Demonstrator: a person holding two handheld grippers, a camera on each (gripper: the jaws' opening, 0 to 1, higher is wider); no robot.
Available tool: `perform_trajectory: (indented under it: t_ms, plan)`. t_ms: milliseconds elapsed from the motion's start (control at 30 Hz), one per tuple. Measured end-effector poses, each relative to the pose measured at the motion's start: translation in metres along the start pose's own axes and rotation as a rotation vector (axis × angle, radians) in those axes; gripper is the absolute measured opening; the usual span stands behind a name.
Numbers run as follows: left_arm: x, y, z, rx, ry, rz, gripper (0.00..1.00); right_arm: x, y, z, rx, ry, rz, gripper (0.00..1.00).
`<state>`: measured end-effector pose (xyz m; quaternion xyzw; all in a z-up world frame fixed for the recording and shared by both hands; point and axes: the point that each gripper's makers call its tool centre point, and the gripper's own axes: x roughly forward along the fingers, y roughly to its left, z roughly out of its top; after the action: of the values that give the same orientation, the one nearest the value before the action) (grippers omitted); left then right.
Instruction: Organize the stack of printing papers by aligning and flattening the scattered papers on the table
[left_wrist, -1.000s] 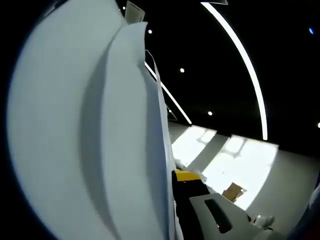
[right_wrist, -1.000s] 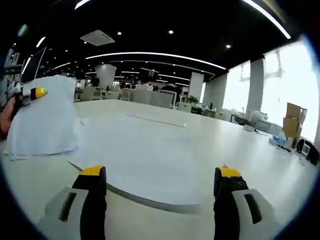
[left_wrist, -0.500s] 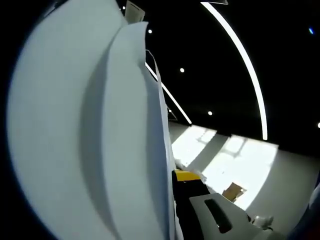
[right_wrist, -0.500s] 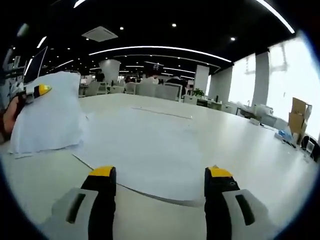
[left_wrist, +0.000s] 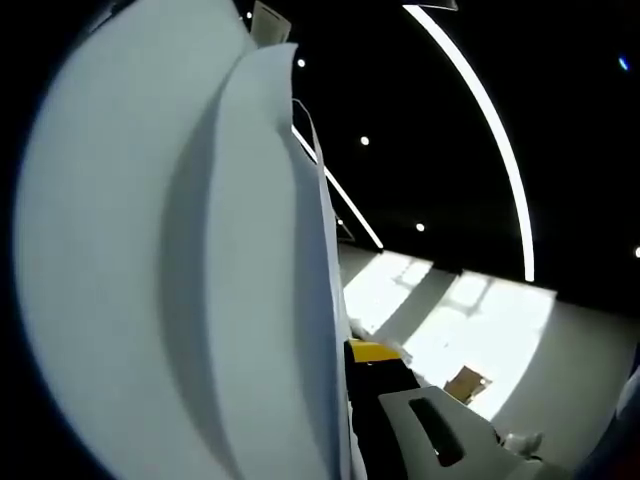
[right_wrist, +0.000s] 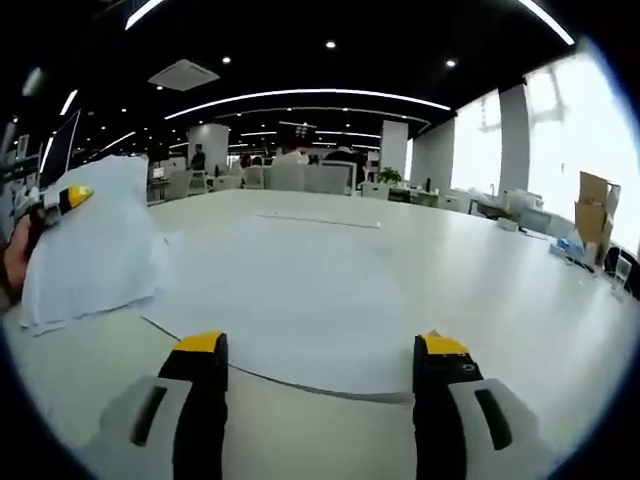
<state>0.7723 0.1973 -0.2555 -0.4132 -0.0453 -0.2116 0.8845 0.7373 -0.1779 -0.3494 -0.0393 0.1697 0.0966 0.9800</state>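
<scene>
In the left gripper view a bundle of white printing papers (left_wrist: 170, 260) stands on edge close to the lens. My left gripper (left_wrist: 345, 352) is shut on it, with one yellow-tipped finger (left_wrist: 375, 350) showing to its right. In the right gripper view that same bundle (right_wrist: 95, 240) is held upright at the far left by the left gripper (right_wrist: 72, 195), with a hand (right_wrist: 14, 265) behind it. A large white sheet (right_wrist: 300, 300) lies flat on the white table (right_wrist: 520, 310). My right gripper (right_wrist: 322, 345) hovers open just over the sheet's near edge, holding nothing.
Office chairs and desks (right_wrist: 300, 178) line the far side of the table. A cardboard box (right_wrist: 592, 215) and small items (right_wrist: 575, 270) sit at the right by bright windows. The table's right half is bare.
The right gripper's jaws stand slightly closer together than a second ago, and its view has shifted a little. The left gripper and its paper bundle have not moved.
</scene>
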Motion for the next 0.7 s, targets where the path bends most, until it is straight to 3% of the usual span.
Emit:
perform_trajectory:
  t_ms: [433,700]
  plan:
    - [-0.0007,-0.0010,-0.0007,-0.005,-0.003,0.000,0.06,0.0016,-0.0033,-0.0030,0.039,0.010,-0.013,0.75]
    - [-0.0010,-0.0022,-0.0014,-0.005,-0.004,-0.001,0.06,0.0007,-0.0003,-0.0032,0.036,0.010,0.001,0.72]
